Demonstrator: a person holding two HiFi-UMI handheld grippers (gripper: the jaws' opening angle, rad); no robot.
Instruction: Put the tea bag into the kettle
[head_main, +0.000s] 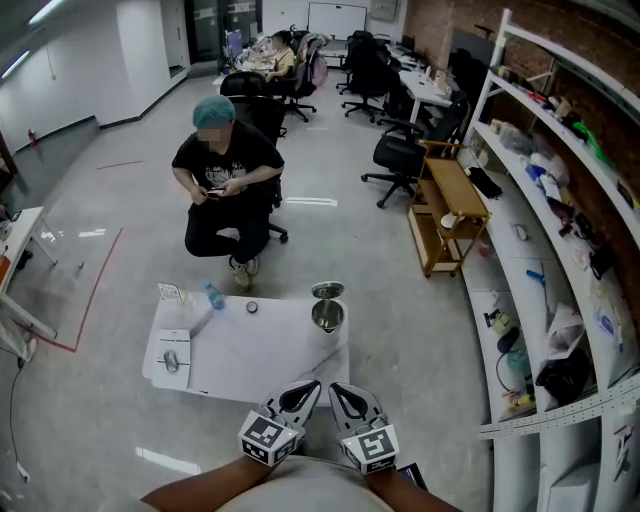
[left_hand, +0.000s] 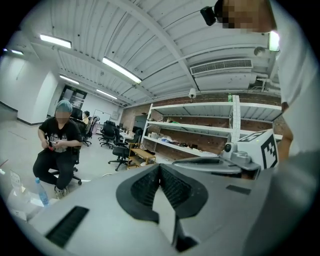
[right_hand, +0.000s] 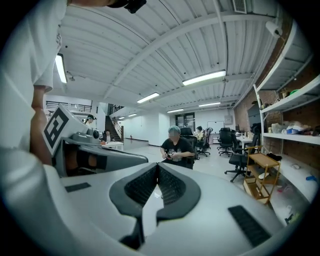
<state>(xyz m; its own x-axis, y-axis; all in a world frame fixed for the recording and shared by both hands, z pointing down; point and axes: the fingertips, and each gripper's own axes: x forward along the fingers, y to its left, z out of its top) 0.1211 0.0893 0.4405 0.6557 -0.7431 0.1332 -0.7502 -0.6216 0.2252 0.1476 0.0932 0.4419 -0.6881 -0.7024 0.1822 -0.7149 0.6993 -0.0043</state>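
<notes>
Grey jaws of my left gripper (head_main: 308, 392) and right gripper (head_main: 340, 392) sat closed and empty, kettle (head_main: 327, 315) ahead of them.

An open-plan office doubling as a lab. Swivel chairs (head_main: 400, 160) crowd desks (head_main: 425, 85) at the back; cluttered white shelves (head_main: 510, 205) line a brick wall (head_main: 590, 35).

White table (head_main: 262, 348), silver kettle (head_main: 327, 316) — teal cap (head_main: 213, 110)
</notes>
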